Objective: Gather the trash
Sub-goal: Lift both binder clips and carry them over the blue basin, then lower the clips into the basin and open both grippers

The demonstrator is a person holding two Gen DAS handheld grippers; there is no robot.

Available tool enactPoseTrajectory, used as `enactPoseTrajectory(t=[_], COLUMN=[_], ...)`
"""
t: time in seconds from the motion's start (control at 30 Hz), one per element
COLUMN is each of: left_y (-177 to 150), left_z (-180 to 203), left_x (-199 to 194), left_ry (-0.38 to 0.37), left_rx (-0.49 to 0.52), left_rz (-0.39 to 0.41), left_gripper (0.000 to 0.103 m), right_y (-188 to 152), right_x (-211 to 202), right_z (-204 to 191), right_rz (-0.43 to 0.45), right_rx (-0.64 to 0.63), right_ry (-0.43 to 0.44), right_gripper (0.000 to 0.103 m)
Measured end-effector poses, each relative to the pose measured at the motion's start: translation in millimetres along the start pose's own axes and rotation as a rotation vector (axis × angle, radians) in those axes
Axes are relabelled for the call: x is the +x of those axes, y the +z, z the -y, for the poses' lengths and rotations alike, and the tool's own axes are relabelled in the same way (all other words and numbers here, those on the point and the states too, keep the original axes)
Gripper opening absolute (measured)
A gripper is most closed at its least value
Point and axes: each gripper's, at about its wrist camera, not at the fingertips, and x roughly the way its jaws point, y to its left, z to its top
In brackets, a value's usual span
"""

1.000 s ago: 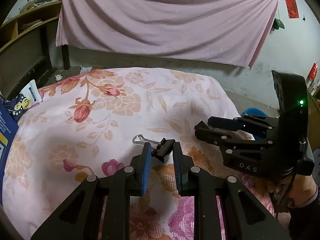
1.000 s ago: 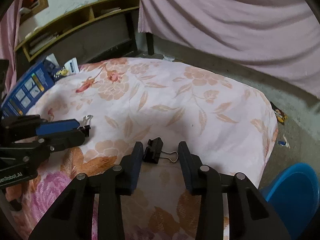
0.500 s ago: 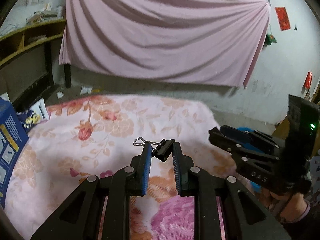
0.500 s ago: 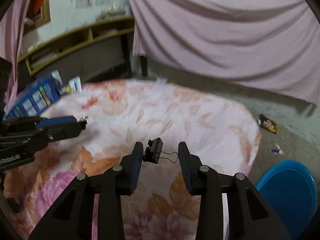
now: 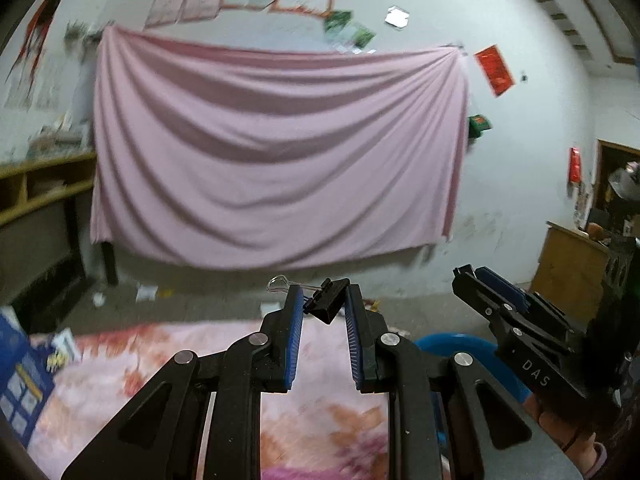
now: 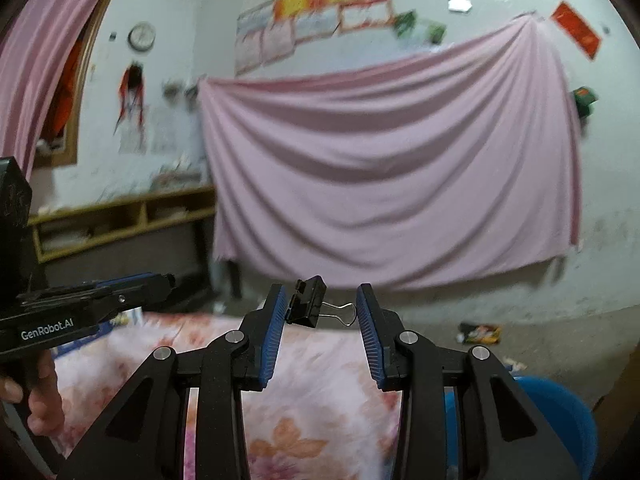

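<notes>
Left gripper [image 5: 320,300]: raised above the floral bedspread [image 5: 328,436], jaws drawn close and pinching a black binder clip [image 5: 326,306] between the blue pads [image 5: 295,336]; clip tilted, its wire handle sticking out past the left pad
Right gripper [image 6: 322,306]: also held in the air, jaws closed on a second black binder clip [image 6: 306,306]; clip body against the left pad, wire loop touching the right pad
Each gripper also shows in the other's view: right gripper [image 5: 516,320] at the right edge, left gripper [image 6: 104,294] at the left edge with a hand [image 6: 38,396] on its grip
Blue bin [image 6: 560,424]: low at the right, beside the bed
Pink sheet [image 6: 384,184]: hung across the far wall
Wooden shelf [image 6: 124,220]: along the wall, left of the sheet
Blue box [image 5: 20,380]: at the bed's left edge
Wrapper [image 6: 480,333]: on the floor below the sheet
View blurred throughout
</notes>
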Motion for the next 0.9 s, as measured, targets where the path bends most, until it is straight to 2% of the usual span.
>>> enactPoseTrajectory(t=[0.2, 0.47, 0.67, 0.9], left_y=[10.6, 3.6, -7.0, -20.5], left_z=[44.1, 97.5, 120.9, 136.6], left_x=[3.8, 31.2, 60.2, 91.4], left_ry=[-0.054, -0.146, -0.19, -0.219], left_rx=[0.077, 0.12, 0.099, 0.096], left_rz=[0.056, 0.039, -0.027, -0.11], left_gripper=[0.017, 0.017, 0.017, 0.017], right_y=[7.5, 4.5, -7.7, -25.0], right_x=[-36.3, -68.1, -77.4, -67.7], right_z=[31.5, 67.6, 94.9, 122.5], right_rz=[0.124, 0.17, 0.111, -0.025], right_rx=[0.036, 0.094, 0.14, 0.208], right_ry=[-0.11, -0.205, -0.256, -0.263], right_gripper=[0.034, 0.034, 0.034, 0.034])
